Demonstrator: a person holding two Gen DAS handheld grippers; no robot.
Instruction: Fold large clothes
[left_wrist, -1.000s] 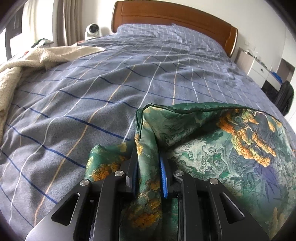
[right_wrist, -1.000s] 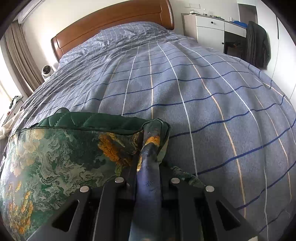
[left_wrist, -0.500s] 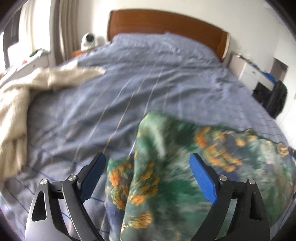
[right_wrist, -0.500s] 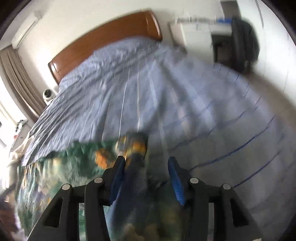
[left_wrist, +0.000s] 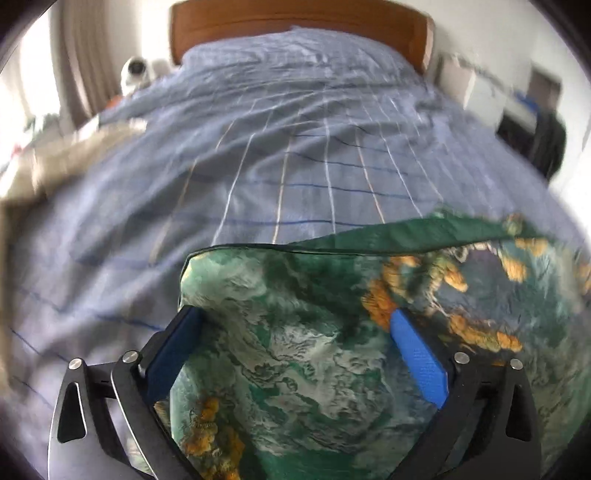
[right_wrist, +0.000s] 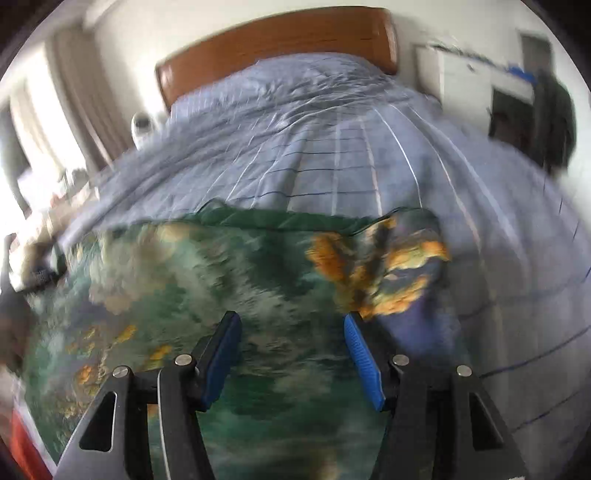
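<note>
Between the wide-spread jaws of the left gripper (left_wrist: 295, 325): green printed garment (left_wrist: 314, 350), lying flat on the blue checked bedspread (left_wrist: 295, 166), its left folded corner just ahead of the left finger. Right gripper (right_wrist: 291, 328): jaws likewise apart, nothing clamped; garment spread beneath and ahead, its orange-patterned corner just beyond the right finger. Wooden headboard (right_wrist: 273, 40) far ahead. Blurred view; apparently neither gripper touches cloth.

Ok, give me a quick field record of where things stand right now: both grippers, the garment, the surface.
left gripper: open, fingers apart over the cloth, nothing clamped
right gripper: open, nothing clamped
garment: green printed cloth with orange patches, lying on the bed, far edge folded over
surface: bed with blue checked cover
other: cream blanket at left edge
image quality: motion blur
</note>
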